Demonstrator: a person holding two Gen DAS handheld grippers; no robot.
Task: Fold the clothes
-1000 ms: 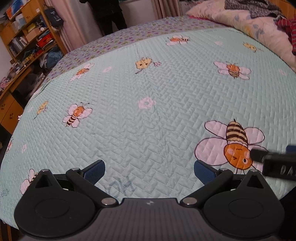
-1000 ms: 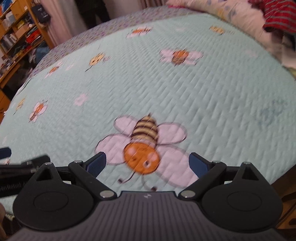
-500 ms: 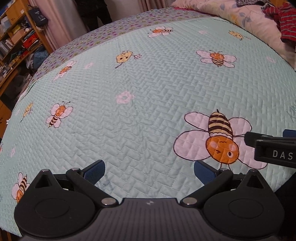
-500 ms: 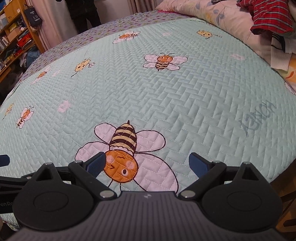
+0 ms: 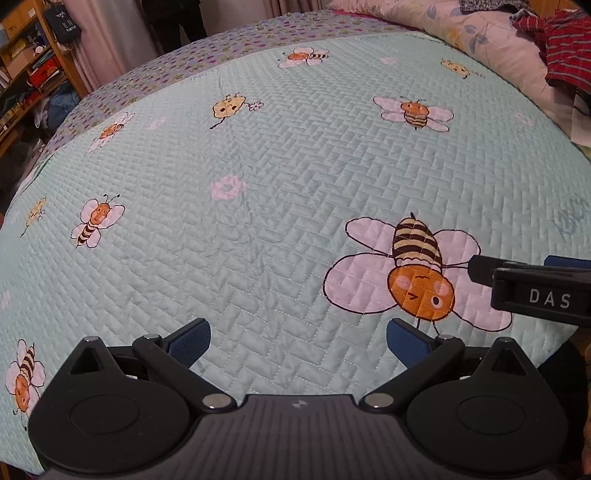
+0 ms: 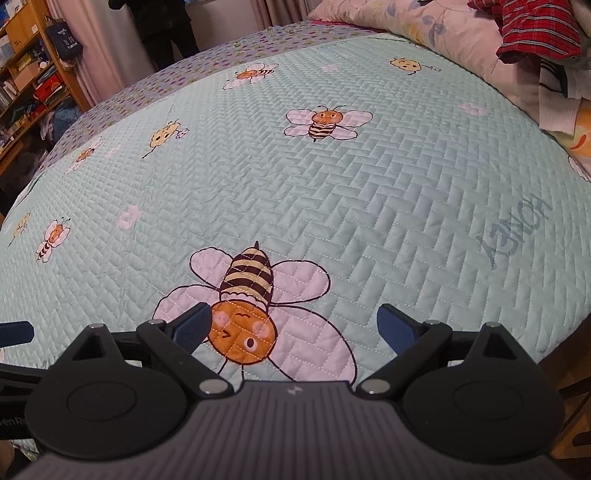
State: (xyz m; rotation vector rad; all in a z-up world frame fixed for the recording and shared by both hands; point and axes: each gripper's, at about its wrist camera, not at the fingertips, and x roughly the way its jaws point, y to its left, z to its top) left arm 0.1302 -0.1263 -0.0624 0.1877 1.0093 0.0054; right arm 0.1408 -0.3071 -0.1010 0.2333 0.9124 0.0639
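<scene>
You are hovering over a bee-print quilt (image 6: 332,177), nothing on it being folded; the clothes (image 6: 535,33) are lying heaped at the far right by the pillow (image 6: 424,26). Your left gripper (image 5: 297,341) and right gripper (image 6: 293,326) are gaping, empty; next, reach for a garment.

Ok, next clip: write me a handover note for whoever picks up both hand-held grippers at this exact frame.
Left hand-held gripper: open, empty, above the near edge of the bee-print quilt.
Right hand-held gripper: open, empty, above the large bee print.
Clothes: a red plaid garment and a white garment lie heaped at the far right by the floral pillow.
Done: nothing folded or laid out.
Left: fetch a garment, spread it on the quilt, fold.
</scene>
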